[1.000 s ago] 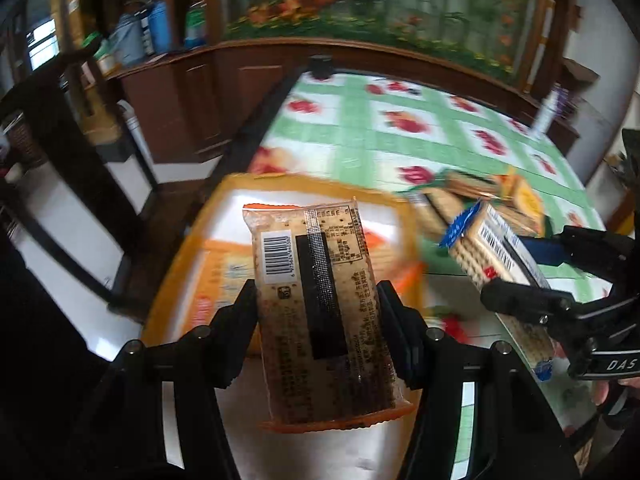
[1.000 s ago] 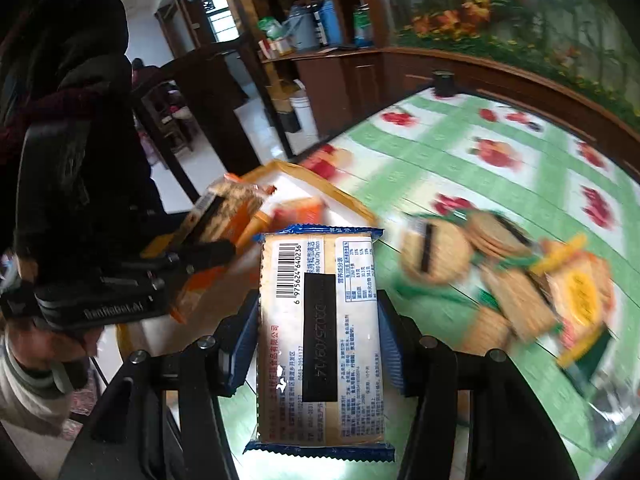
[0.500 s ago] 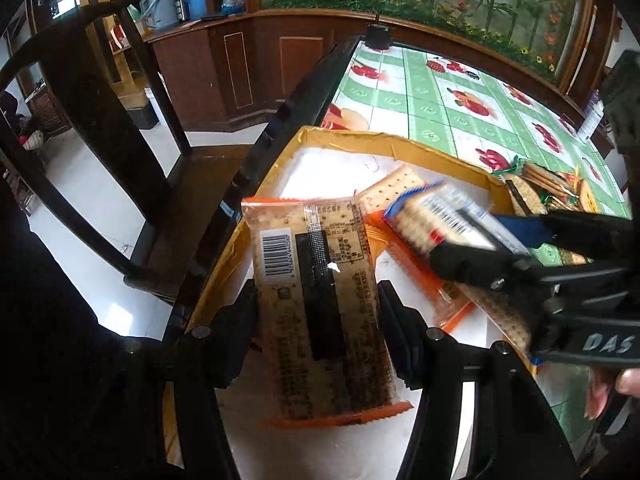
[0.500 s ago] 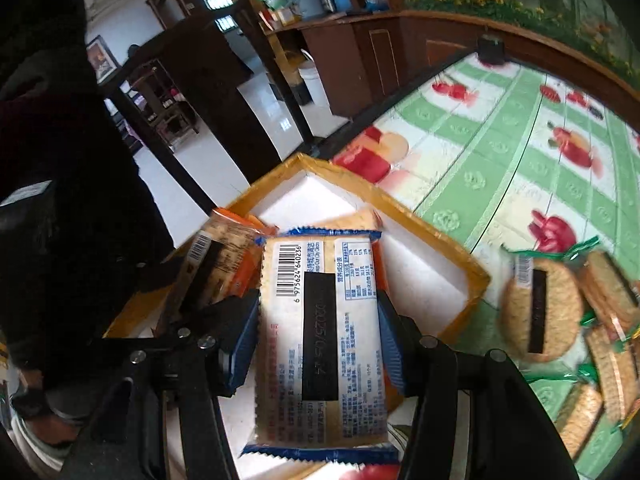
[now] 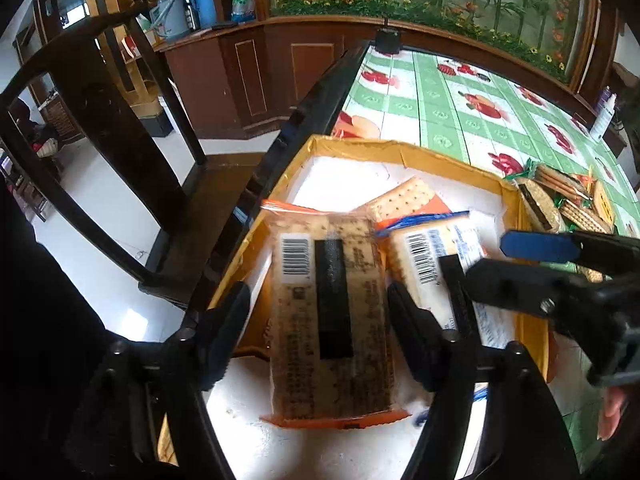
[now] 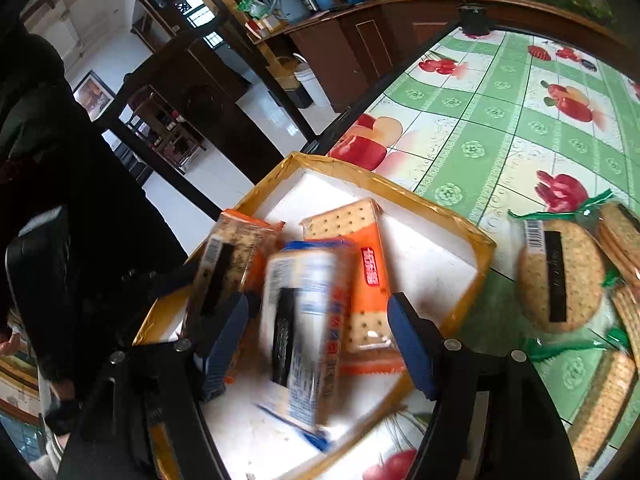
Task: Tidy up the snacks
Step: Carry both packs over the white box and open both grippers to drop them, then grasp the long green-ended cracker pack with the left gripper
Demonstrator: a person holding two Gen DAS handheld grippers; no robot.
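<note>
Crowding box (image 5: 400, 148) near corner (far half bare).

**Both packets let go over the box**

A second ago each packet was clamped tight. Now the left gripper (image 5: 318, 312) has its jaws opening, with a gap showing on either side of the orange-edged cracker packet (image 5: 330, 316) between them. The right gripper (image 6: 316, 336) is opening its jaws too, and the blue-edged cracker packet (image 6: 304, 336) between them has tipped askew and blurred. Both grippers have come from over the surface to above the yellow-rimmed box (image 5: 400, 148).
</note>
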